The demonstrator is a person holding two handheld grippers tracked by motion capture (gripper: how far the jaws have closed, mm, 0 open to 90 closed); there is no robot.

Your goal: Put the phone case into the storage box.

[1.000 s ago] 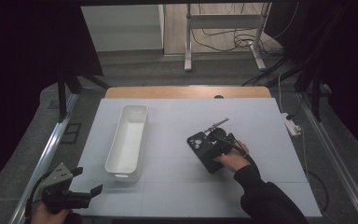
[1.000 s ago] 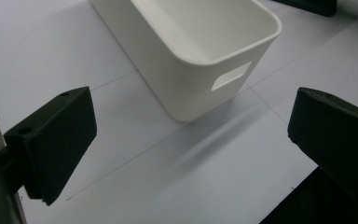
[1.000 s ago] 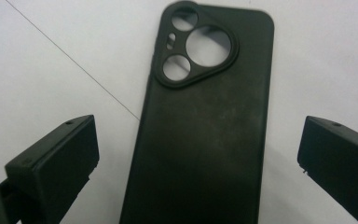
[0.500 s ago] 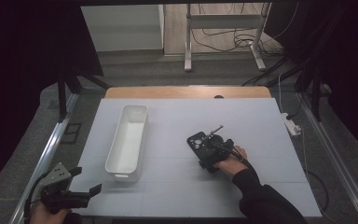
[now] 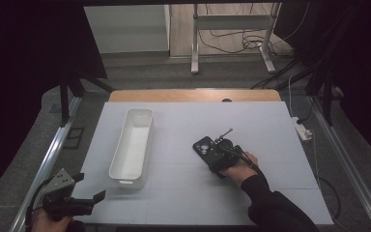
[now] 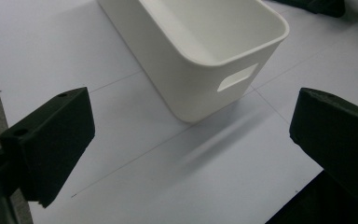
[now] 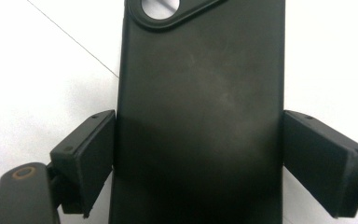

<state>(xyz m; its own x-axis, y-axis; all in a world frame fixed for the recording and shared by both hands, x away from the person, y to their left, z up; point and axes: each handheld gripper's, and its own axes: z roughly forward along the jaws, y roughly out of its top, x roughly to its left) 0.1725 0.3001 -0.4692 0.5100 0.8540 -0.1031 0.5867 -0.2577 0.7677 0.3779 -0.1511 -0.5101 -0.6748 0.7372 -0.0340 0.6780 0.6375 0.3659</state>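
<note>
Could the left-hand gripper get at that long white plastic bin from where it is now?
Probably yes. The left gripper hangs open at the table's near left corner, and the long white plastic bin stands just ahead of its jaws with bare white tabletop between them; nothing blocks the way.
</note>
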